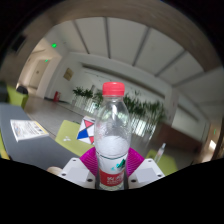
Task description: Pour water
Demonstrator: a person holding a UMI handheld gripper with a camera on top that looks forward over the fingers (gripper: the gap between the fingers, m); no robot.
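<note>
- Gripping the bottle low on its body, the gripper has its two fingers closed against the bottle's sides at about the level of the red label, the pink pads pressed to the plastic at 9 and 3 o'clock of the bottle
- Holding it low and upright looks deliberate: the red cap points to 12 o'clock and is on, so no water can leave yet, and the cap likely has to come off before any pour
- The bottle stands squarely between the fingers, its base hidden below them, so I cannot tell whether it rests on anything
- Just beyond, at 9 o'clock, a table carries a flat printed sheet; no cup or receiving vessel shows clearly
- Farther off, potted plants line the room at 1 to 2 o'clock
- Farthest, a ribbed ceiling spans 12 o'clock
</note>
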